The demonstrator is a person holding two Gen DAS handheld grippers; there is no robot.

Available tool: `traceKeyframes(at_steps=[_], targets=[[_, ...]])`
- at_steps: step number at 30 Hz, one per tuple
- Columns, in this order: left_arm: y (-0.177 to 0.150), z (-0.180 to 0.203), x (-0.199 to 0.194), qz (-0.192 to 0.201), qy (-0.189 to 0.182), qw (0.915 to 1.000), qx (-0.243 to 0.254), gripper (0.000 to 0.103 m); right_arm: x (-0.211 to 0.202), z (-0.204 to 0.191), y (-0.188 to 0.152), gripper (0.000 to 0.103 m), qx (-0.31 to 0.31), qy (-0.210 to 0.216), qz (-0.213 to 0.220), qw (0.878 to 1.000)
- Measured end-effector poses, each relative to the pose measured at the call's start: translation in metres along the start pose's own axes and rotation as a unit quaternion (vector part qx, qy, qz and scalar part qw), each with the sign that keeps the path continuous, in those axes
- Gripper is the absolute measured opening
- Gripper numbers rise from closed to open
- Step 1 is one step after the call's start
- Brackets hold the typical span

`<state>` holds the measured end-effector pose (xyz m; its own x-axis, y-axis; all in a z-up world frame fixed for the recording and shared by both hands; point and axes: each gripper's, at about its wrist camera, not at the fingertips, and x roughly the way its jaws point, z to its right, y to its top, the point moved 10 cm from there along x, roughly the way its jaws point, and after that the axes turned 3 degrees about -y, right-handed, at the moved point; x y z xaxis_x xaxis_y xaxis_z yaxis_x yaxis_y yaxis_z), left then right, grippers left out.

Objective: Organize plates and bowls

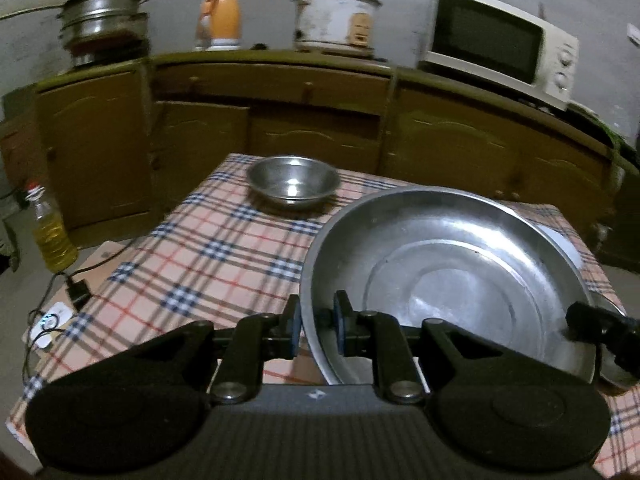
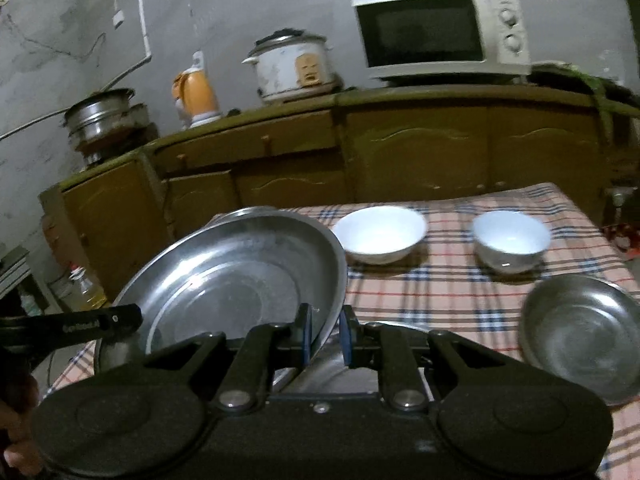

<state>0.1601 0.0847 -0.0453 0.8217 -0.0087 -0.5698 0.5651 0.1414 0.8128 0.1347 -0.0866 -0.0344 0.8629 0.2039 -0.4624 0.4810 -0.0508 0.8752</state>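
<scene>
1. The large steel plate (image 1: pixel 460 280) is carried between both grippers, tilted and raised off the checked tabletop (image 1: pixel 208 248). The left gripper (image 1: pixel 316 322) pinches its near-left rim; the right gripper (image 2: pixel 326 334) pinches the opposite rim, jaws nearly together on the thin metal.
2. Each hold is only a narrow bite on a smooth rim. If the two hands drift apart or twist unevenly, the rim could slide out of one pair of pads and the plate would swing down.
3. In the right wrist view another steel dish (image 2: pixel 120 354) lies just beneath the carried plate; a drop would likely strike it.
4. Toward the far edge of the tabletop stand two white bowls (image 2: pixel 380 234) (image 2: pixel 510 240); the plate's raised rim is close to the nearer one and could knock it.
5. A small steel bowl (image 1: pixel 294 182) near the far left corner and a steel dish (image 2: pixel 580 332) at the right edge narrow the free landing space.
</scene>
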Motion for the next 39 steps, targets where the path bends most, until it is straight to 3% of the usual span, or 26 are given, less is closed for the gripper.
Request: traceKeyframes(at_steps=[19, 39], targets=[[-0.019, 0.081, 0.007, -0.017, -0.056, 0.9963, 0.063, 0.018, -0.040, 0.087, -0.013, 0.020, 0.054, -0.057, 0.015, 0.997], [-0.066, 0.087, 0.048, -0.072, -0.045, 0.9921, 0.092, 0.018, 0.002, 0.116, -0.072, 0.020, 0.060, -0.076, -0.047, 0.994]])
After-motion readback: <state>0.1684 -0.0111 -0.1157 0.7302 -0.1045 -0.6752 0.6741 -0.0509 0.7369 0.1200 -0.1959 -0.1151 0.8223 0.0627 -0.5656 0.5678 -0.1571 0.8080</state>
